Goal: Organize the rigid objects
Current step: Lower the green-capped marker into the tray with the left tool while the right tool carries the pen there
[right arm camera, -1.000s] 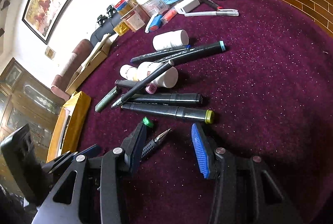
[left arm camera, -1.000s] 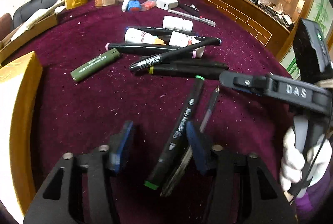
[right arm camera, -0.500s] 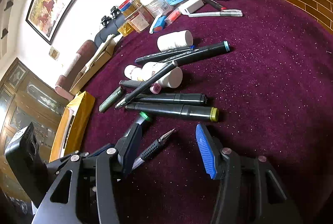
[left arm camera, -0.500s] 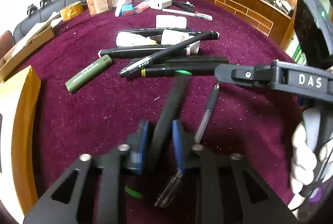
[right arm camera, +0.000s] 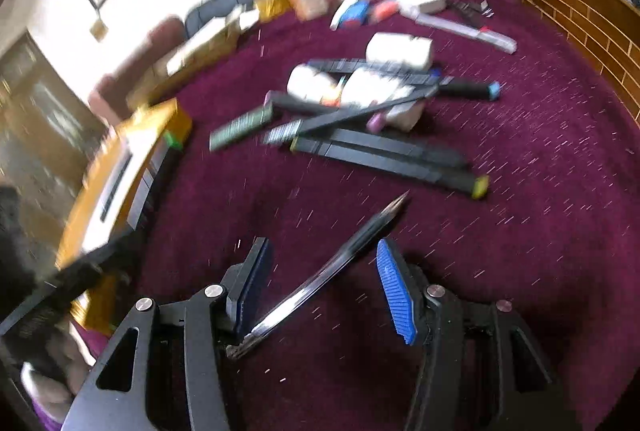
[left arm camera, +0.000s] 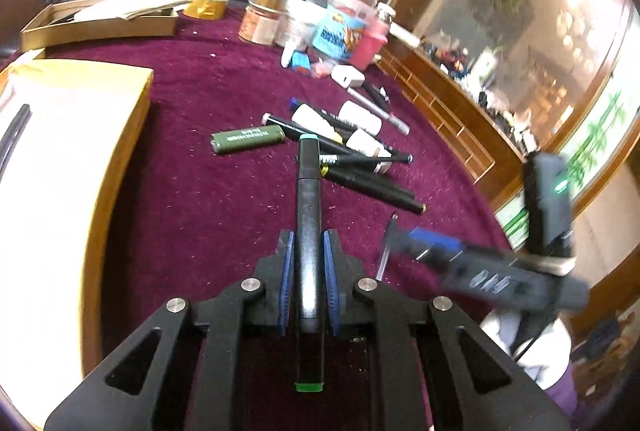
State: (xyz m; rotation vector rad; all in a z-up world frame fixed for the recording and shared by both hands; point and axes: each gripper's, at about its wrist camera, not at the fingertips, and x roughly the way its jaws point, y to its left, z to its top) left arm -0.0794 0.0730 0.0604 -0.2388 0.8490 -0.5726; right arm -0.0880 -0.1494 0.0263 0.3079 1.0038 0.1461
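My left gripper [left arm camera: 307, 263] is shut on a black marker with green caps [left arm camera: 308, 231] and holds it lifted, pointing forward above the purple cloth. My right gripper [right arm camera: 320, 271] is open, its jaws on either side of a black ballpoint pen [right arm camera: 340, 263] lying on the cloth; it also shows blurred at the right of the left wrist view [left arm camera: 480, 271]. A pile of black markers [right arm camera: 384, 155], white bottles [right arm camera: 372, 91] and a green lighter [left arm camera: 248, 139] lies ahead.
A yellow-edged box [left arm camera: 60, 171] lies at the left. Jars and a pink bottle [left arm camera: 320, 27] stand at the back with a tape roll [left arm camera: 206, 5] and a cardboard tray [left arm camera: 100, 23]. A wooden ledge [right arm camera: 580, 11] bounds the right.
My left gripper has closed on the green-capped marker, lifted it and swung left. My right gripper moved over the ballpoint pen and stays open. Both views are motion-blurred.
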